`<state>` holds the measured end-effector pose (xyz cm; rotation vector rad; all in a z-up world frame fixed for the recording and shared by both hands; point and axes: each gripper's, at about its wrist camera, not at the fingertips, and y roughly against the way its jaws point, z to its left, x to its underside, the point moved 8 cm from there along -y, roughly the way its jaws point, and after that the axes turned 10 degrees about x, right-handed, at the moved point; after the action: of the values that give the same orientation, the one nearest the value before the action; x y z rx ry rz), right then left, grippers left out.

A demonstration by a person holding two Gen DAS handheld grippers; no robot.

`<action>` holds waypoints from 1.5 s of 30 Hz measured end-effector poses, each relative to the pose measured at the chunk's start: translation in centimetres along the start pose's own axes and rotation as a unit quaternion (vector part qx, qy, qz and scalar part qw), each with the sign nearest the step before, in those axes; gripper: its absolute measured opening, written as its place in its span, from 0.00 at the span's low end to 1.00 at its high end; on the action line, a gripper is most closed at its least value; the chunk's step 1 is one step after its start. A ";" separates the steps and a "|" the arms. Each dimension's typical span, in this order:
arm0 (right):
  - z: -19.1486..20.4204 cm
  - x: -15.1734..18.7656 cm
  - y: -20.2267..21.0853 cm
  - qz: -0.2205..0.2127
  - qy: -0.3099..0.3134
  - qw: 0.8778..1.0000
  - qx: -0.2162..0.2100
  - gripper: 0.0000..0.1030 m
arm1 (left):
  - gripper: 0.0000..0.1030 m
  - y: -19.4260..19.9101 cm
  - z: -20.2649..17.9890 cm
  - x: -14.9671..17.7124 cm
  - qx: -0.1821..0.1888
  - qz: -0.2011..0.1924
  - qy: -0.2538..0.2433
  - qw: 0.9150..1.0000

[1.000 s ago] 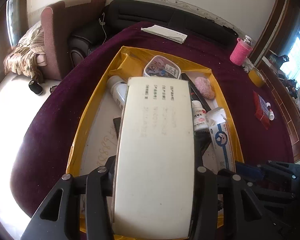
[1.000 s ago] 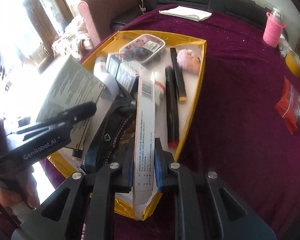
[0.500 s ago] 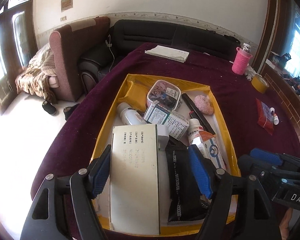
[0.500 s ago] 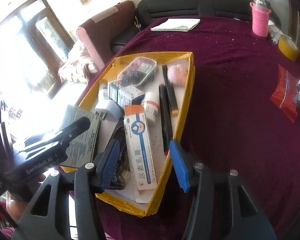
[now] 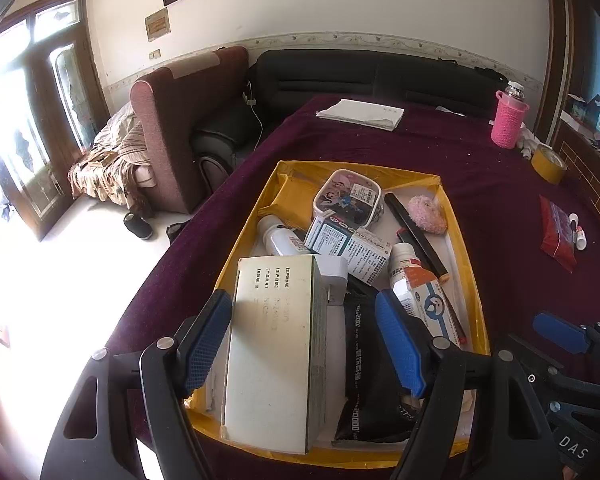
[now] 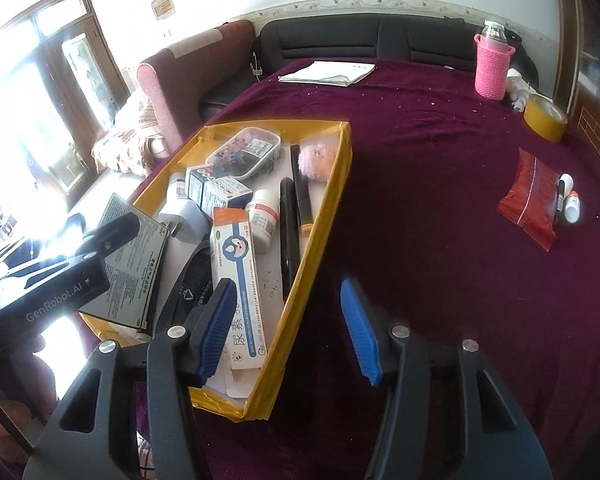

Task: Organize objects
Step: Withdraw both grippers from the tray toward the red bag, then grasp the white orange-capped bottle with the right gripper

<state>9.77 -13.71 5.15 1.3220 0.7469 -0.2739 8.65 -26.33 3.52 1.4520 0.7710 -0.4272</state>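
A yellow-edged box (image 5: 474,300) (image 6: 324,216) on the maroon tablecloth holds several items. A large white carton (image 5: 276,352) lies at its near left; it also shows in the right wrist view (image 6: 134,264). A long orange-and-blue tube box (image 5: 432,304) (image 6: 240,280) lies at its near right. Between them lies a black pouch (image 5: 374,384). My left gripper (image 5: 306,338) is open and empty above the white carton. My right gripper (image 6: 290,330) is open and empty over the box's near right edge.
In the box also lie a small medicine box (image 5: 348,248), white bottles (image 5: 280,240), a clear lidded tub (image 5: 348,198), black markers (image 5: 416,232) and a pink puff (image 5: 426,214). On the cloth: red packet (image 6: 532,200), yellow tape roll (image 6: 546,118), pink-sleeved bottle (image 6: 492,66), papers (image 6: 328,74).
Both grippers let go: the left released the white carton and the right the tube box, both now lying in the box. Both grippers have opened and drawn back.
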 end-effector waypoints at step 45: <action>-37.2 -5.8 -8.9 0.120 -0.274 0.939 0.170 0.30 | 0.96 1.6 -16.7 -1.7 0.201 -0.005 -0.097 0.975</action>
<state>-12.23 17.72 -0.24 1.5484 0.0630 -0.5635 5.14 -10.20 6.80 1.7486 0.5532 -0.7550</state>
